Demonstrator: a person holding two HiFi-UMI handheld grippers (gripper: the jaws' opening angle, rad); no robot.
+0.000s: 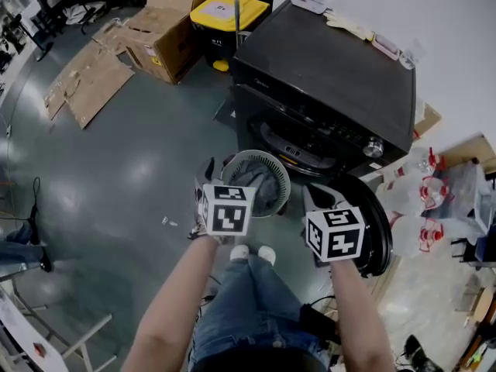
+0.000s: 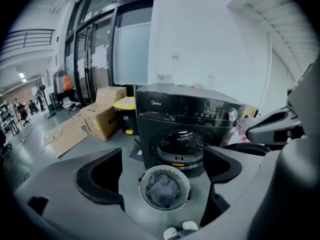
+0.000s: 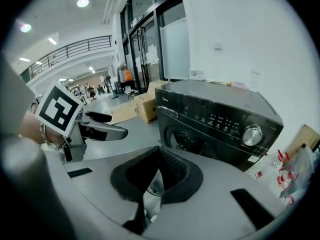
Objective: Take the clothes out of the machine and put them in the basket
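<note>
Clothes [image 2: 164, 190] lie bunched in the basket [image 2: 142, 183] on the floor before the machine [image 2: 187, 111]; your left gripper [image 2: 161, 170] stands wide and empty, your right gripper [image 3: 157, 160] closed on nothing, so check the open drum [image 2: 183, 143] for leftovers first

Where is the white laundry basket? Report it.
Head view centre: the round white slotted plastic basket sits on the floor before the black washing machine.

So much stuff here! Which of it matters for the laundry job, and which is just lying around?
For the job: washing machine, its open door, basket, grey clothes in it, left gripper, right gripper.
Lying about: cardboard boxes, flattened cardboard, yellow-lidded bin, plastic bottles.
</note>
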